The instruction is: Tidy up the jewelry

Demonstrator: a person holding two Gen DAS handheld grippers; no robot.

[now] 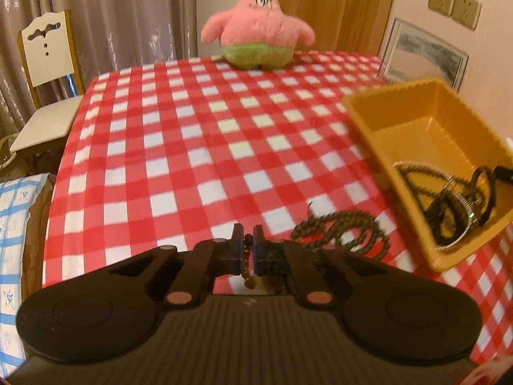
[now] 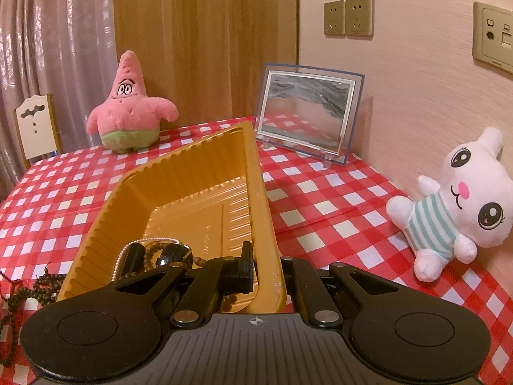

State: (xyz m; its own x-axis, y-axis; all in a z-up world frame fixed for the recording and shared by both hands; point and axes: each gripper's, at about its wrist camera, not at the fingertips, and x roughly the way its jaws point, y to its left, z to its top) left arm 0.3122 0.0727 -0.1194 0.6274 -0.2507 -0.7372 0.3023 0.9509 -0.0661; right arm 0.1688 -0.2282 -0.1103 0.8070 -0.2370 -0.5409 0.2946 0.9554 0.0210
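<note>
My left gripper (image 1: 247, 240) is shut on a strand of the dark bead necklace (image 1: 346, 234), whose coils lie on the checked cloth just right of it; the necklace also shows in the right wrist view (image 2: 38, 288). My right gripper (image 2: 261, 266) is shut on the near right wall of the yellow tray (image 2: 263, 192) and holds it tilted. The tray (image 1: 368, 122) holds a silver chain (image 1: 416, 164), dark beads (image 1: 449, 211) and a black watch-like piece (image 2: 173, 256), gathered at its low end.
A pink starfish plush (image 1: 256, 29) stands at the table's far edge. A framed picture (image 2: 307, 112) and a white bunny plush (image 2: 458, 205) stand by the right wall. A chair (image 1: 45, 89) stands at the left, beyond the red checked tablecloth (image 1: 179, 147).
</note>
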